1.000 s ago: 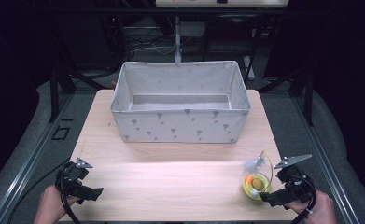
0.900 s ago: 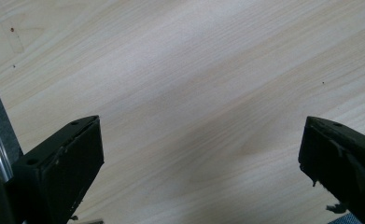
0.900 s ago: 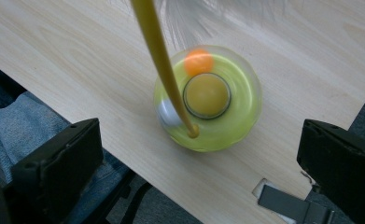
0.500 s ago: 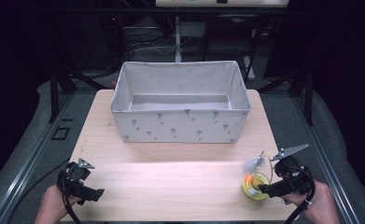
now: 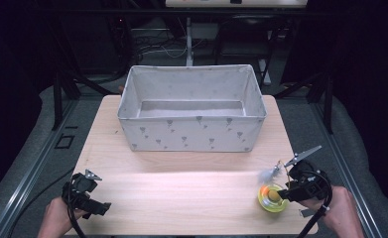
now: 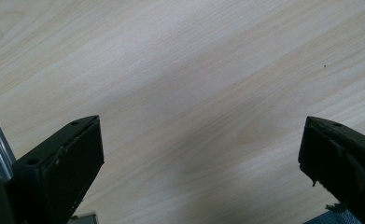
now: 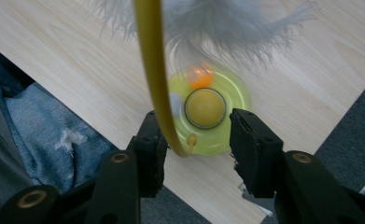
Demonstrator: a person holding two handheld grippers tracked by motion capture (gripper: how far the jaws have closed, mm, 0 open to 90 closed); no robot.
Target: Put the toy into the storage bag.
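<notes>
A yellow-green round toy [image 5: 272, 198] lies near the table's front right corner, with an orange ball in its ring. A curved yellow stalk [image 7: 154, 70] rises from it and ends in a grey feather [image 5: 268, 173]. My right gripper [image 5: 285, 192] hovers just over the toy [image 7: 208, 112], its jaws either side of the yellow hub. The jaws have just been closing. The stalk passes between them close to one pad, but neither pad presses on anything. My left gripper [image 5: 98, 206] rests at the front left, open over bare wood [image 6: 201, 135].
A grey fabric bin [image 5: 191, 134] with a small print stands across the middle back of the wooden table [image 5: 181, 183]. The table's front edge runs just behind both hands. Blue jeans [image 7: 40, 121] show below the edge.
The right gripper's jaws have narrowed around the toy's hub, and that hand has risen a little. The toy has stayed on the table. The left hand has not moved.
</notes>
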